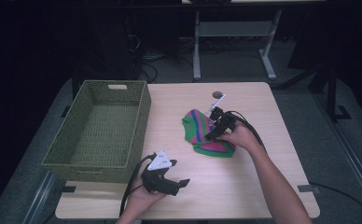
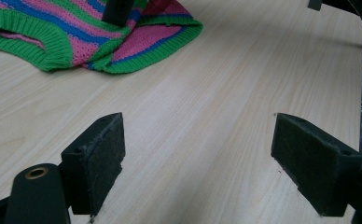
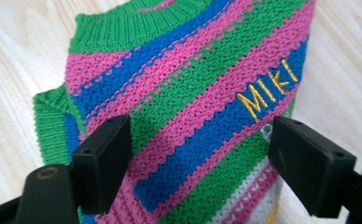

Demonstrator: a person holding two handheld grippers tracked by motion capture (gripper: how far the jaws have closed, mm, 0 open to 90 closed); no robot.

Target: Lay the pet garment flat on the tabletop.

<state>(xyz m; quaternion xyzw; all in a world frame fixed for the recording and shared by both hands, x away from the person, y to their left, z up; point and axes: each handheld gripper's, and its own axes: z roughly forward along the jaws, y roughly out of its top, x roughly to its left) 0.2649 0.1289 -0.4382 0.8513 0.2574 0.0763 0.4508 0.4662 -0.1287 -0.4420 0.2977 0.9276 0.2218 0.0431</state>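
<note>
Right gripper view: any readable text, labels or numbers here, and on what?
"Miki": stitched in yellow thread on a blue stripe of the striped knit sweater, seen between the open jaws of the right hand-held gripper.
No other words, labels or numbers can be read, on the green woven basket, the table or the left hand-held gripper.

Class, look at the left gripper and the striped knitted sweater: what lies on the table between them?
Nothing: in the left gripper view, bare wooden table runs from the open left gripper to the striped knitted sweater.
</note>
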